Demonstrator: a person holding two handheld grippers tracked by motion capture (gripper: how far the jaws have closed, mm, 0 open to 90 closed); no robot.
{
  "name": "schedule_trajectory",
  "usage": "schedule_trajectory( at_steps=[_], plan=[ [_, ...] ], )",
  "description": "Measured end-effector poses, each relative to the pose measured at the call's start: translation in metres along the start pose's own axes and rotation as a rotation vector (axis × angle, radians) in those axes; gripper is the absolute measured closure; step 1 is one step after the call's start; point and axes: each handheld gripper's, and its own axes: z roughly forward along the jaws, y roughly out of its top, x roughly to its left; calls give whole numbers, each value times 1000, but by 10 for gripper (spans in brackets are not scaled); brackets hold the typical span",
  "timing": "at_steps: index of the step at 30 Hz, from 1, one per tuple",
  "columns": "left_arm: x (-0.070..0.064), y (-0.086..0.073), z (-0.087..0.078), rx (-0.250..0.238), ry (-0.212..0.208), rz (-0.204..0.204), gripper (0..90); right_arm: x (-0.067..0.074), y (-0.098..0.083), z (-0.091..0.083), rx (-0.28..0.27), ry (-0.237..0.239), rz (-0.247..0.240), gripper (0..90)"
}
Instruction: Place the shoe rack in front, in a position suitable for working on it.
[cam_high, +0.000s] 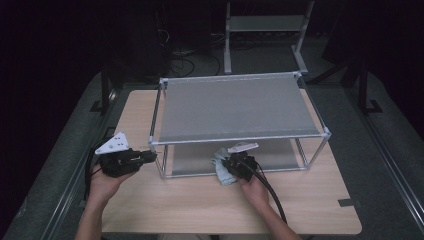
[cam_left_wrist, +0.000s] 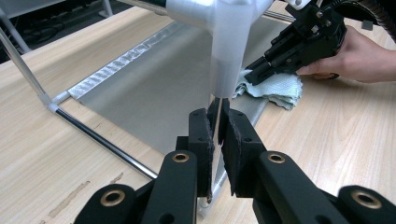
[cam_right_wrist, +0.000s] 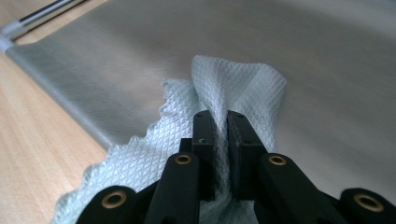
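Black jaws of the right gripper (cam_right_wrist: 221, 126) are pinched on a bunched fold of the cloth (cam_right_wrist: 243, 88), a pale green, waffle-textured rag that puckers up between the pads. It will handle as something very light and limp — no stiffness of its own, so it goes wherever the pinch drags it and trails loosely behind. The textured weave should give good friction against the pads; slipping out seems unlikely, though a thin single layer could pull free. Taking it by a gathered wad, as now, looks like the sound choice, since more layers fill the jaws and leave a broad pad of fabric to press down.

From the high view the cloth (cam_high: 222, 167) lies at the front edge of the lower shelf (cam_high: 280, 152) of a small two-level rack (cam_high: 235, 107), partly on the grey shelf sheet and partly spilling onto the wooden table (cam_high: 200, 200). How much of it sits under the upper shelf is hard to tell from above.

Out at the rack's front left corner, the left gripper (cam_left_wrist: 217, 135) is clamped tight on the thin upright post (cam_left_wrist: 217, 100) just below the white corner joint (cam_left_wrist: 229, 28) — apparently steadying the frame, which looks light enough to slide if the rag is pushed hard across it. The person's right hand (cam_left_wrist: 359, 58) shows beyond, wrapped round its gripper above the cloth.
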Motion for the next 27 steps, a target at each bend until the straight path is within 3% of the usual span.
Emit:
schedule_trajectory(
  at_steps=[5,6,10,12,16,21,22,25,27],
  plan=[
    [3,-2,-3,2,6,-7,817,13,6,10,-6,23,-67,820],
    [3,-2,-3,0,7,-7,817,11,6,8,5,29,-51,821],
    [2,-2,-3,-3,8,-5,817,-7,1,-2,17,-21,-23,820],
    [2,-2,-3,-3,5,-5,817,-4,2,0,12,-2,-10,819],
    [2,-2,-4,1,0,-3,817,8,5,8,-2,25,-46,817],
    [1,-1,-3,2,-9,1,817,-10,-2,-3,13,2,-30,820],
    [0,0,-1,6,-10,5,817,-15,-2,-7,17,9,3,818],
    [1,0,-1,8,-12,5,817,-7,-1,0,-3,42,-2,814],
    [2,0,-2,4,-17,1,817,0,0,2,-3,38,-20,815]
  ],
)
